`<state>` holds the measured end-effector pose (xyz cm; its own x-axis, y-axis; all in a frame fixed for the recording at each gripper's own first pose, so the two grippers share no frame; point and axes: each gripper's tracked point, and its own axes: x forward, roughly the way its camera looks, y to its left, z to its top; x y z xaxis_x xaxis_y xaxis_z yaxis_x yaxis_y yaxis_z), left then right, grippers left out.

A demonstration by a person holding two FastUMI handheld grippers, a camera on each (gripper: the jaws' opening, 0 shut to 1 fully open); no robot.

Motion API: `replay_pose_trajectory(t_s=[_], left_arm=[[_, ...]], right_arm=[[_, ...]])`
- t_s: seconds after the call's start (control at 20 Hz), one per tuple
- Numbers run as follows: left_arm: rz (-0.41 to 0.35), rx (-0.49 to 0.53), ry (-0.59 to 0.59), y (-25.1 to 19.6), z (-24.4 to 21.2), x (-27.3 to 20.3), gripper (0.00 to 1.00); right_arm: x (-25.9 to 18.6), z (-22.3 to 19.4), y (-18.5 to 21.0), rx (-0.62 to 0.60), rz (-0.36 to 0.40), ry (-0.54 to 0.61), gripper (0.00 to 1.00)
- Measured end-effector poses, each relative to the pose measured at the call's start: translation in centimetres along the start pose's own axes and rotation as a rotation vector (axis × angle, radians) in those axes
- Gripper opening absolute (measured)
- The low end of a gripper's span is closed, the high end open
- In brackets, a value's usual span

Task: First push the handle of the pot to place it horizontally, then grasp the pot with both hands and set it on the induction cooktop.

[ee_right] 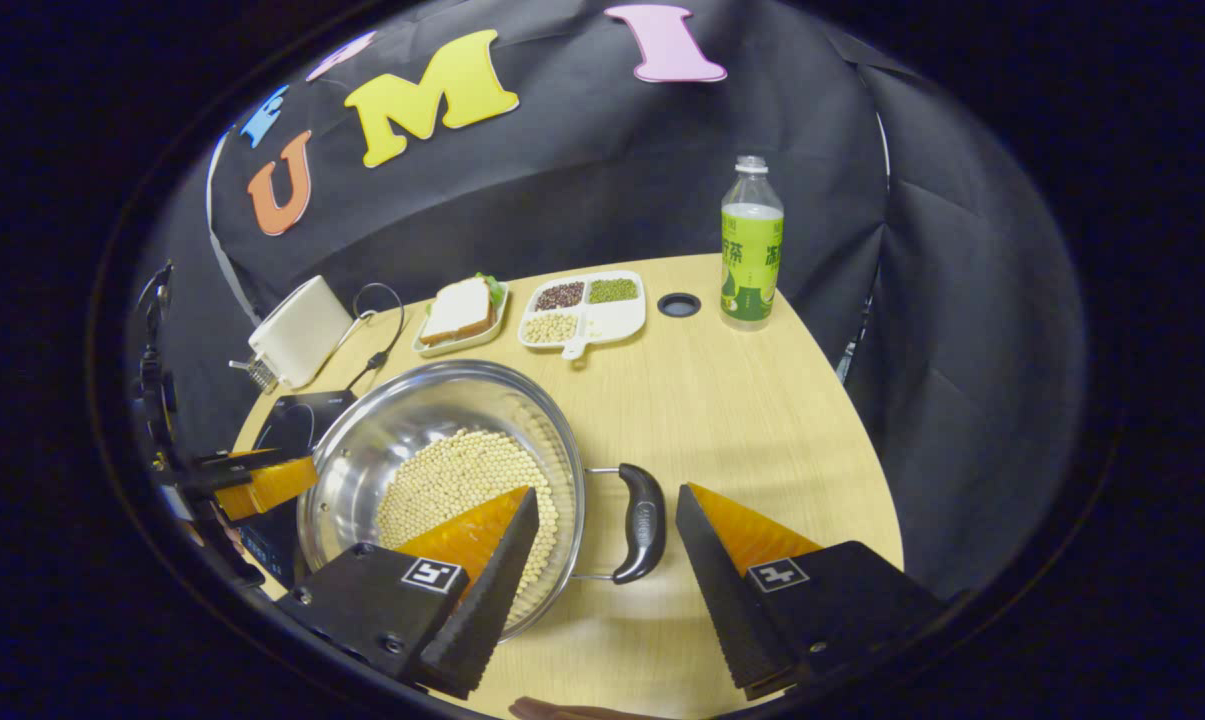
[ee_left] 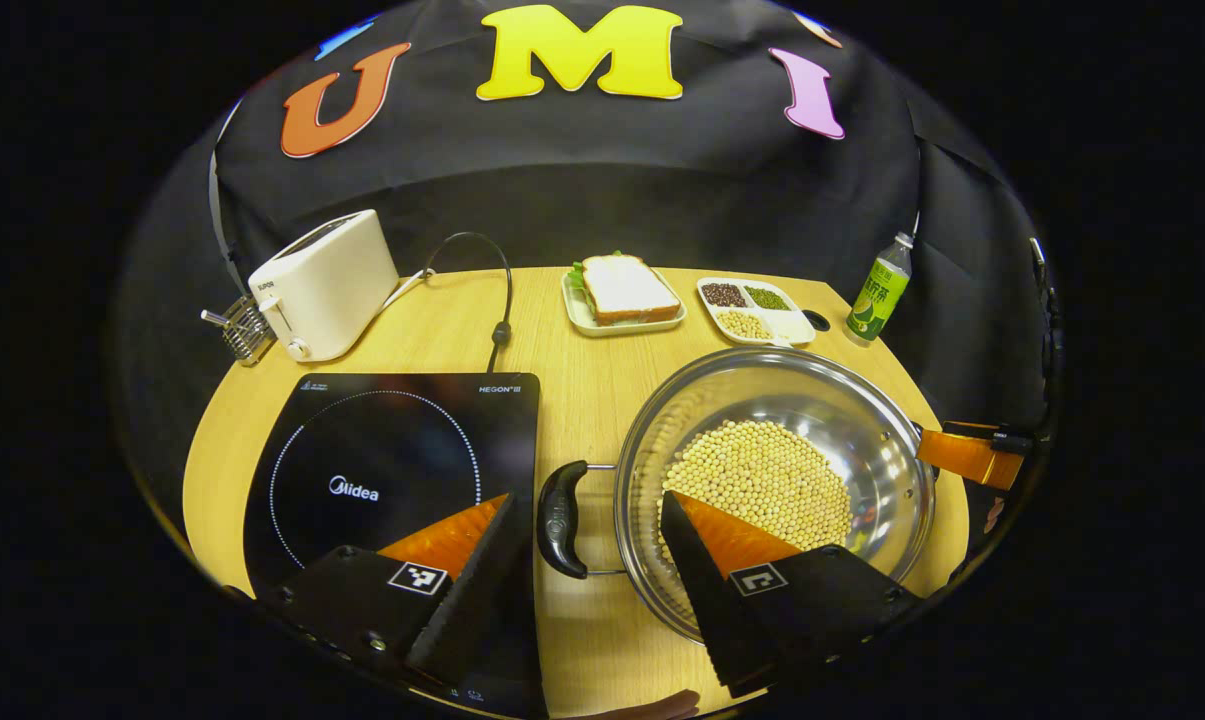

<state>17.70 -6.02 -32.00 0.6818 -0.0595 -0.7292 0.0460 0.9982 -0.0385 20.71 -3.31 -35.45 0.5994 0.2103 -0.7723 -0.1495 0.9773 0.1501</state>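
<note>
A round stainless-steel pot (ee_left: 774, 480) holding a bed of pale yellow soybeans (ee_left: 759, 478) is seen standing on the light wooden round table (ee_left: 582, 400), just beside the black glass induction cooktop (ee_left: 392, 470) and not on it. In the left gripper view the cooktop's white ring marking is shown whole, along with the pot's black left loop handle (ee_left: 560, 518), which lies in the gap between pot and cooktop; in the right gripper view the cooktop (ee_right: 287, 420) is glimpsed as a corner behind the pot (ee_right: 442, 480), while the black right loop handle (ee_right: 640, 522) is presented instead. The two handles are set on opposite sides of the rim, so the pot's long axis is laid across the table, parallel to its near edge.

The left gripper (ee_left: 587, 525) is held with its fingers spread wide, straddling the left handle without touching it. The right gripper (ee_right: 607, 515) is likewise spread, with the right handle lying untouched between its fingers, one finger over the beans.

Farther back, a white toaster (ee_left: 324, 285), a sandwich on a white tray (ee_left: 622, 292), a divided white dish of beans (ee_left: 754, 310) and a green-labelled bottle (ee_right: 751, 245) are seen.
</note>
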Motion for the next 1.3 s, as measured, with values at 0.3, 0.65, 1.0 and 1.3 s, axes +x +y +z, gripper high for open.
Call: replay_pose_trajectory(t_s=[0.3,0.65,1.0,1.3], left_arm=[[0.030,0.008,0.014,0.6,-0.5,1.3,0.80],[0.034,0.006,0.007,0.6,-0.4,1.4,0.61],[0.005,0.001,0.004,0.6,-0.3,1.3,0.55],[-0.020,-0.037,0.003,0.5,-0.2,1.1,0.55]], right_arm=[[0.9,-0.3,-1.3,-0.001,-0.043,0.013,0.77],[2.1,-1.1,-0.9,0.019,-0.036,0.025,0.66],[1.8,-1.0,-0.7,0.025,-0.040,0.020,0.59],[1.3,-1.2,-0.7,0.040,-0.047,0.018,0.57]])
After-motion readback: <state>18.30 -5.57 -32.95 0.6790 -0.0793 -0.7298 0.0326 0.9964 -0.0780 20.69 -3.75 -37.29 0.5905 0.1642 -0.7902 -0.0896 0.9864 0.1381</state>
